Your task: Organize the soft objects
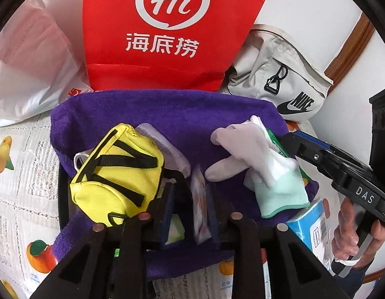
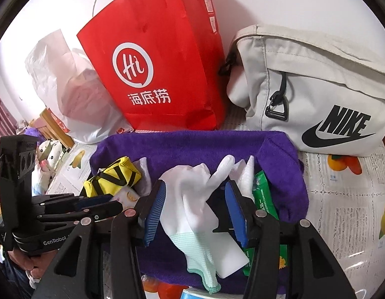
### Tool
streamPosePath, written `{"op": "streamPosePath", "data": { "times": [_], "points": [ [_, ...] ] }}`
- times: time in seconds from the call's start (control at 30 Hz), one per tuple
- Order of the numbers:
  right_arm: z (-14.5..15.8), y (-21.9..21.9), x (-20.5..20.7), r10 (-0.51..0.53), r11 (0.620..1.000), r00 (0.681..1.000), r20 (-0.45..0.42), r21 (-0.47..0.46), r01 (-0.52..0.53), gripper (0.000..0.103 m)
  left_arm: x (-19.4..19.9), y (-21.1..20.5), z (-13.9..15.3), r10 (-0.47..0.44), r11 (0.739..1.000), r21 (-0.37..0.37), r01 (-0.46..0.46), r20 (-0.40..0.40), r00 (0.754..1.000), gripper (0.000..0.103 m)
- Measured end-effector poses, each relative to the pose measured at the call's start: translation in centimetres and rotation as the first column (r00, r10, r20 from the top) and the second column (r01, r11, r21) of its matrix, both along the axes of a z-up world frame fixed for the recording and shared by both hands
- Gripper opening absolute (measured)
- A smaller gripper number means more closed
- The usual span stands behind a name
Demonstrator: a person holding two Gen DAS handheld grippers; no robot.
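Note:
A purple towel point(image 1: 180, 112) point(image 2: 192, 144) lies spread with soft things on it. On its left rests a yellow pouch point(image 1: 117, 174) point(image 2: 112, 177) with black straps. A white glove with a mint cuff point(image 1: 242, 154) point(image 2: 192, 199) lies on its right, over a green packet point(image 2: 263, 196) and a white block point(image 2: 229, 256). My right gripper point(image 2: 195, 186) point(image 1: 289, 139) is open, and the glove lies loose between its blue pads. My left gripper point(image 1: 190, 199) point(image 2: 115, 204) is open a little, beside the pouch. A small white and orange sachet point(image 1: 199, 206) stands between its pads, unpinched.
Behind the towel stand a red paper bag point(image 1: 155, 37) point(image 2: 162, 74), a white plastic bag point(image 1: 30, 62) and a beige Nike bag point(image 1: 279, 79) point(image 2: 316, 94). A blue box point(image 1: 306, 226) lies by the towel's near right corner. A fruit-print tablecloth point(image 1: 23, 174) covers the table.

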State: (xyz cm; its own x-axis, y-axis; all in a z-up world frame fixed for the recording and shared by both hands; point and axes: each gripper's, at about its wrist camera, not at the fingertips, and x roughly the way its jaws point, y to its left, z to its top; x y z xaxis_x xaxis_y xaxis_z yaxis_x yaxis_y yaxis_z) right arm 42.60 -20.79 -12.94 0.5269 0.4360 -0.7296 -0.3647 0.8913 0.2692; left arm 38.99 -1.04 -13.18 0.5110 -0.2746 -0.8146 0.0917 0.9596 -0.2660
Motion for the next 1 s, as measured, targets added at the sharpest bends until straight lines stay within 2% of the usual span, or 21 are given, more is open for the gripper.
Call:
{"op": "streamPosePath", "data": {
  "times": [0.1, 0.23, 0.3, 0.47, 0.63, 0.87, 1.0],
  "points": [
    [0.3, 0.2, -0.2, 0.001, 1.000, 1.000, 0.008, -0.006, -0.001, 0.050, -0.1, 0.3, 0.2, 0.021, 0.999, 0.033, -0.021, 0.006, 1.000, 0.027],
    [0.8, 0.5, -0.6, -0.006, 1.000, 1.000, 0.017, -0.019, 0.007, 0.050, -0.6, 0.9, 0.8, 0.038, 0.998, 0.053, -0.039, 0.020, 0.999, 0.038],
    [1.2, 0.5, -1.0, -0.010, 1.000, 1.000, 0.023, -0.030, 0.011, 0.050, -1.0, 1.1, 1.2, 0.045, 0.997, 0.061, -0.047, 0.033, 0.998, 0.039],
    [2.9, 0.9, -3.0, -0.033, 0.997, 0.997, 0.068, -0.064, 0.037, 0.059, -2.6, 1.4, 2.5, 0.055, 0.996, 0.062, -0.058, 0.051, 0.997, 0.045],
    [4.3, 0.1, -6.3, -0.065, 0.997, 0.994, 0.089, -0.032, 0.068, 0.071, -6.1, 0.9, 5.1, 0.048, 0.993, 0.099, -0.059, 0.102, 0.994, 0.061],
    [5.1, -1.5, -12.3, -0.112, 0.992, 0.992, 0.065, -0.042, 0.115, 0.073, -11.7, 0.1, 8.4, 0.047, 0.988, 0.136, -0.071, 0.176, 0.983, 0.071],
    [6.6, -2.1, -16.6, -0.150, 0.987, 0.982, 0.114, -0.046, 0.156, 0.089, -15.7, -0.6, 10.2, 0.059, 0.984, 0.154, -0.094, 0.219, 0.974, 0.081]
  ]
}}
